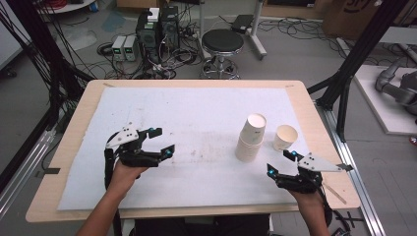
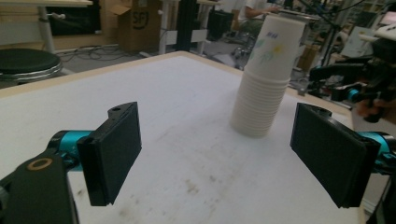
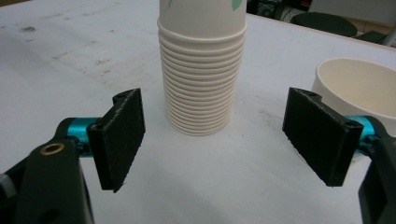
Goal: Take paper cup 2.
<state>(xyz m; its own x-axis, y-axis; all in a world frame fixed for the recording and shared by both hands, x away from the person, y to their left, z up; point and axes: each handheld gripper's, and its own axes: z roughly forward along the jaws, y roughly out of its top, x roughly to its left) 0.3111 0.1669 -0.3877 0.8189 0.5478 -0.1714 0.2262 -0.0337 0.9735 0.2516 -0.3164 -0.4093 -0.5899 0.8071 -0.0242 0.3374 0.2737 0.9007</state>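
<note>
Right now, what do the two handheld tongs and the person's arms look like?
Both the left tongs and right tongs are black-bodied, with turquoise collars behind flat, black, rectangular pads. A grey three-cornered plate with dark dots tops each. A brass-ringed hole marks the body in the gripper views. A black cable trails down beside each wrist. The forearms are bare, no sleeves visible.

A lab: power supplies [image 1: 124, 47], tangled cables [image 1: 167, 61] and a stool [image 1: 223, 42] crowd the floor.
</note>
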